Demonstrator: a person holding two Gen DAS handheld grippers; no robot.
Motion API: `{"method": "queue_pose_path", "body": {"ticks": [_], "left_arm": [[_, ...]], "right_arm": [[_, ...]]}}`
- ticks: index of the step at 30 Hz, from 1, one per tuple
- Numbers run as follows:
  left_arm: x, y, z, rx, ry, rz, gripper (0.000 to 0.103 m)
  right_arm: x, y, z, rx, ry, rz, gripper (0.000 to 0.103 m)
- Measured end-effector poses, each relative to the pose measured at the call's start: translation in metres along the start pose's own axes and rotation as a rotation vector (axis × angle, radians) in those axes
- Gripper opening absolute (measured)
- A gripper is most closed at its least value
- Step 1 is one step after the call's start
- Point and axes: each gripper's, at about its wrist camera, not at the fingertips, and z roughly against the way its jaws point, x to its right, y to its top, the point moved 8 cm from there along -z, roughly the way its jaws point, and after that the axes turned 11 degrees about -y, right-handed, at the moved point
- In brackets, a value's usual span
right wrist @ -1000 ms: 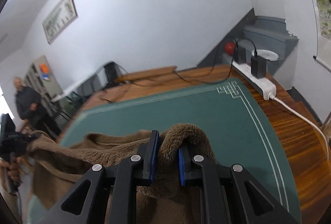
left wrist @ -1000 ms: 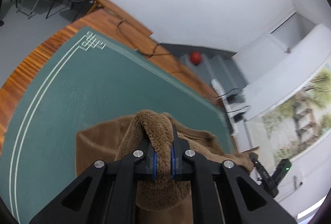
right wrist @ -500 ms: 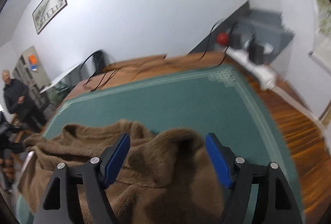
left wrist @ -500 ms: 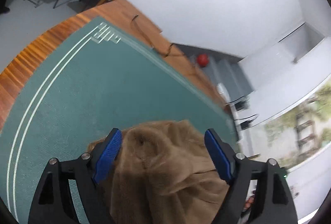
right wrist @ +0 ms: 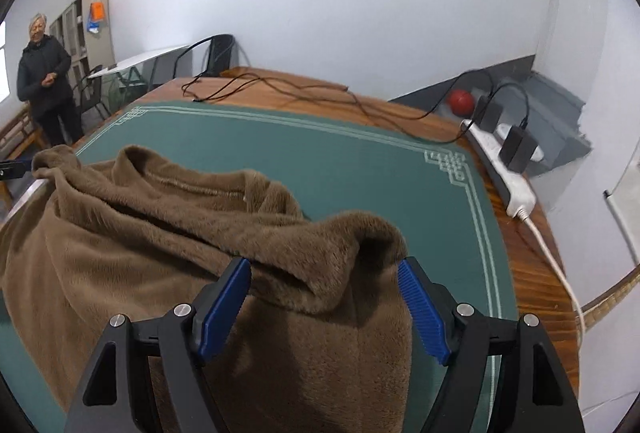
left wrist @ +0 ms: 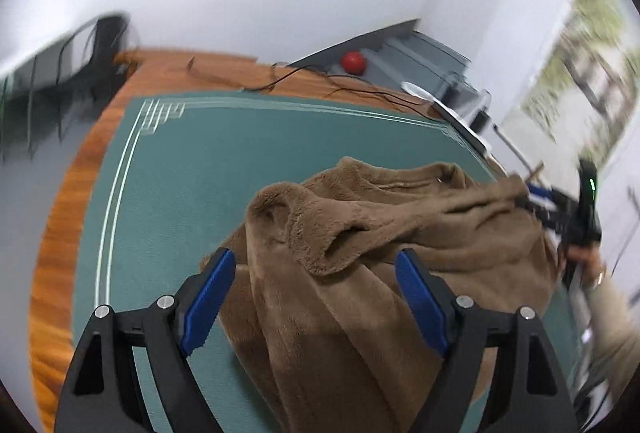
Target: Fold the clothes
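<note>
Both grippers, left gripper [left wrist: 316, 273] and right gripper [right wrist: 324, 283], stand spread. The fluffy brown fleece garment [right wrist: 168, 257] lies bunched centre-frame on the green-topped bench [right wrist: 340, 161]; its loose humps may flop open, spoiling the fold.

The brown fleece garment [right wrist: 168, 233] lies bunched on the green felt mat [right wrist: 320, 153]; at two o'clock, the white power strip [right wrist: 508, 177] sits, apparently on the wooden table edge [right wrist: 532, 273].
</note>
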Motion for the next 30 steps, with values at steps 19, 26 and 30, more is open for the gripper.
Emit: {"method": "queue_pose_path", "body": {"ticks": [19,26,30], "left_arm": [[-0.010,0.013,-0.073,-0.190,0.121,-0.243,0.085],[-0.022,0.013,-0.072,-0.160,0.128,-0.167,0.085],[-0.027,0.019,-0.076,-0.144,0.129,-0.094,0.085]], "right_arm": [[0.000,-0.010,-0.040,-0.111,0.295,-0.085,0.079],[-0.001,-0.006,-0.035,-0.093,0.274,-0.049,0.079],[-0.006,-0.004,-0.047,-0.148,0.220,-0.069,0.079]]}}
